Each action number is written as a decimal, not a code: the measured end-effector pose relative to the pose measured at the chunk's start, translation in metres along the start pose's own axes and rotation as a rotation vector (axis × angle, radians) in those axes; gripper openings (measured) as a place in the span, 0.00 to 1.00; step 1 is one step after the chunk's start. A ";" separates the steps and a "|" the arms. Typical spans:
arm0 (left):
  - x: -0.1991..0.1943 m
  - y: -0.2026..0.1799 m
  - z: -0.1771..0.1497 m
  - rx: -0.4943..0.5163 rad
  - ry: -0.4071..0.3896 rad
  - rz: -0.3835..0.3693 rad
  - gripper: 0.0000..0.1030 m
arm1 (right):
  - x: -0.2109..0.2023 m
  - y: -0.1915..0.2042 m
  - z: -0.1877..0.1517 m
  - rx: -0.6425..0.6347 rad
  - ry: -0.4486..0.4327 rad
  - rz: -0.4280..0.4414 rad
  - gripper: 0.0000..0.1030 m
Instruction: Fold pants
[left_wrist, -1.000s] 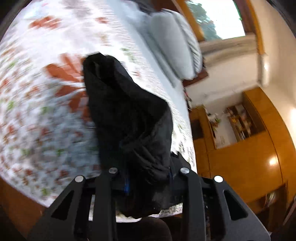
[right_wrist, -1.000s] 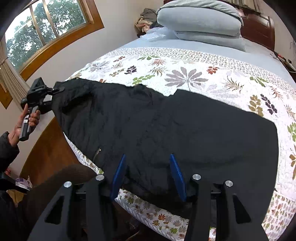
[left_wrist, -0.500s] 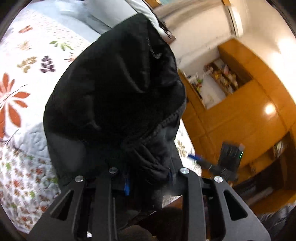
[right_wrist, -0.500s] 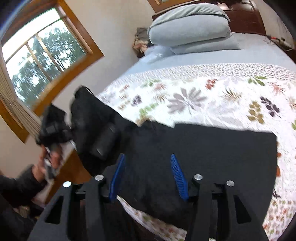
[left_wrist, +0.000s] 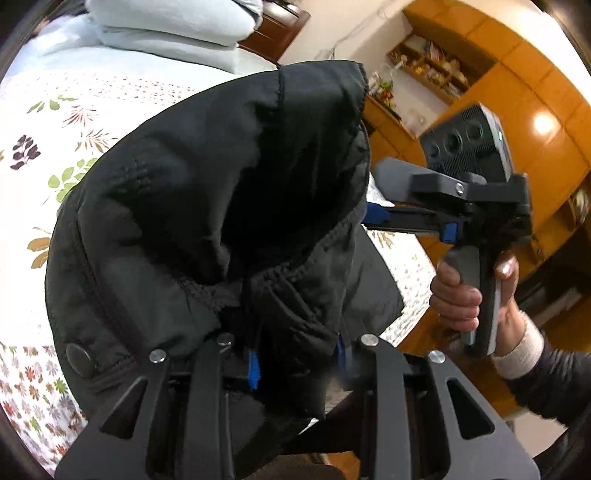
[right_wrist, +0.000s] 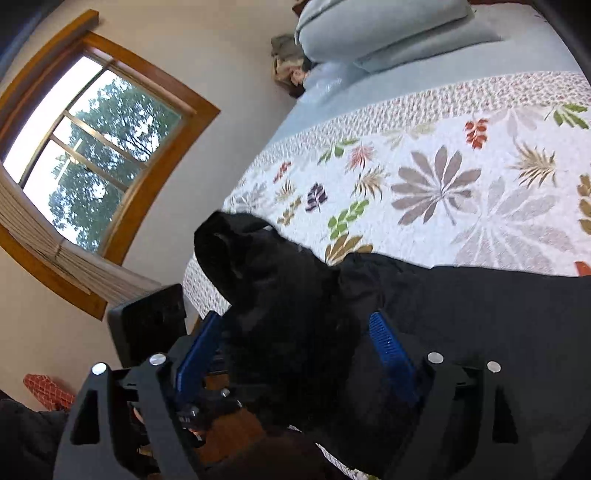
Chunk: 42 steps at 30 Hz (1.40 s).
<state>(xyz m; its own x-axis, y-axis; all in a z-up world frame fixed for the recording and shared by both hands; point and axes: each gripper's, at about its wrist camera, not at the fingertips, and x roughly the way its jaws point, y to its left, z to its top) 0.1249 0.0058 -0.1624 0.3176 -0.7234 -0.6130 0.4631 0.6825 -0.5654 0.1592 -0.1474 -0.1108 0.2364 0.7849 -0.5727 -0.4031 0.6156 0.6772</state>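
Left gripper (left_wrist: 295, 360) is clamped on the waistband end of the black pants (left_wrist: 207, 206), lifted over the floral quilt (right_wrist: 443, 177), while the right gripper (right_wrist: 295, 354) gapes around it, seemingly mid-fold; next it should pinch.

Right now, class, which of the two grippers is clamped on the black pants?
The left gripper: cloth is bunched between its blue pads. The right gripper is spread wide around the pants, not pinching.

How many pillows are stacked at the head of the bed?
2: a thick upper pillow lying on a flatter lower pillow, both at the head of the bed. Any others beyond the frame edge would be hidden.
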 end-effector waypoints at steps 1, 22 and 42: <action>0.003 -0.001 0.000 0.006 0.009 0.003 0.28 | 0.004 0.001 -0.002 -0.004 0.004 0.000 0.82; -0.018 -0.026 0.015 0.090 0.027 -0.036 0.82 | -0.005 -0.023 -0.005 0.062 -0.017 0.022 0.15; 0.013 -0.032 0.048 0.217 -0.046 0.155 0.88 | -0.145 -0.128 -0.020 0.259 -0.185 -0.126 0.14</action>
<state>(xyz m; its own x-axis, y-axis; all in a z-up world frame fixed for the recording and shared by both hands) 0.1537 -0.0309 -0.1257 0.4335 -0.6193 -0.6546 0.5713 0.7507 -0.3319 0.1587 -0.3415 -0.1231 0.4360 0.6865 -0.5818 -0.1281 0.6873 0.7150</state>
